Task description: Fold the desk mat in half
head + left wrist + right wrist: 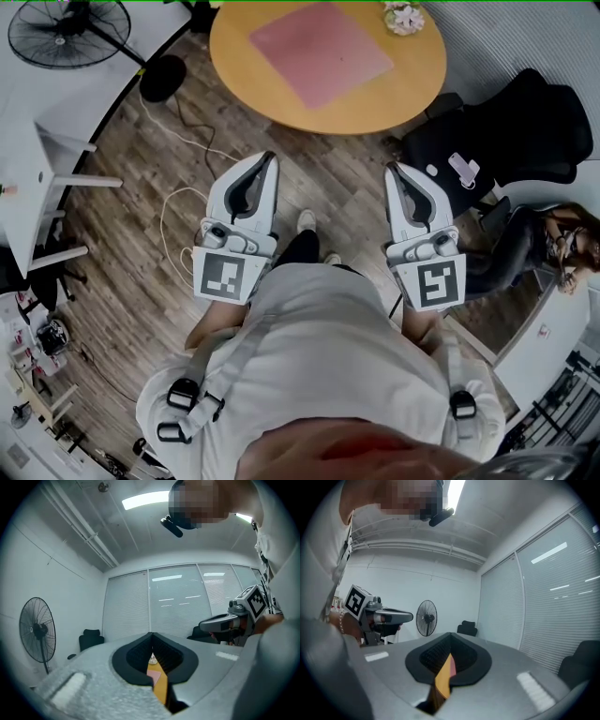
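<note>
On the round tabletop the pink desk mat lies flat and unfolded, about mid-surface, with one corner close to a small flower pot at the far edge. Left tongs and right tongs are both pressed together, empty, level over the floor, short of the near edge.

Risks:
- Mat is thin and flush, so tips may shove it rather than get under.
- Uneven pinches would skew the fold.
- A swept corner could knock the pot.
- White cable by the feet is a trip hazard.
</note>
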`<state>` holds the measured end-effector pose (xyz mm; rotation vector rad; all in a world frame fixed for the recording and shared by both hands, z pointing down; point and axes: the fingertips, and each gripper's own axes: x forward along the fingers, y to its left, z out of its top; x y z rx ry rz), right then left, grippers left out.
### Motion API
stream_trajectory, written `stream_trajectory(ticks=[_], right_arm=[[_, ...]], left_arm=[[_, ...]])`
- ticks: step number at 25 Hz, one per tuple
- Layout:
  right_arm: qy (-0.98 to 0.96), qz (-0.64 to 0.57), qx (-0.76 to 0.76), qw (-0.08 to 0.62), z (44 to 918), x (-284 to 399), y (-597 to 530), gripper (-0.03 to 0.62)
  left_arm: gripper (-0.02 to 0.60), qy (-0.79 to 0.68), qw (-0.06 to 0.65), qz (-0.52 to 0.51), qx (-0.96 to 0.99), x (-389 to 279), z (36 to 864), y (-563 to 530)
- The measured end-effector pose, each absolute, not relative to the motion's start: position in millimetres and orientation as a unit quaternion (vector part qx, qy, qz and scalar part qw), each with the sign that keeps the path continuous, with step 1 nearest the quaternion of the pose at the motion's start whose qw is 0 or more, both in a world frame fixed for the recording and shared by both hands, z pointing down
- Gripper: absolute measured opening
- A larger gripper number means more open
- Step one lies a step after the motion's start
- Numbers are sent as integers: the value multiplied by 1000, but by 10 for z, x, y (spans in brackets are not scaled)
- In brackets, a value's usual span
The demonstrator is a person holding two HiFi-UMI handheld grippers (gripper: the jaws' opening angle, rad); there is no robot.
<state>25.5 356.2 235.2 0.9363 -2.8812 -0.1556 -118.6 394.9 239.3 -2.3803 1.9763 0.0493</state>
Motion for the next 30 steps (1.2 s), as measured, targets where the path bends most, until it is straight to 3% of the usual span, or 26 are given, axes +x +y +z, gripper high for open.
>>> stream_trajectory(ticks=[10,30], right_arm=[[-944,-54,320,55,2341,-159,3317,5],[-942,-52,327,46,2395,-242,2792,5]], left_arm=[[3,632,24,18,-775,-1625,2390,3714],[3,614,29,33,-788,-1657,2352,3144]])
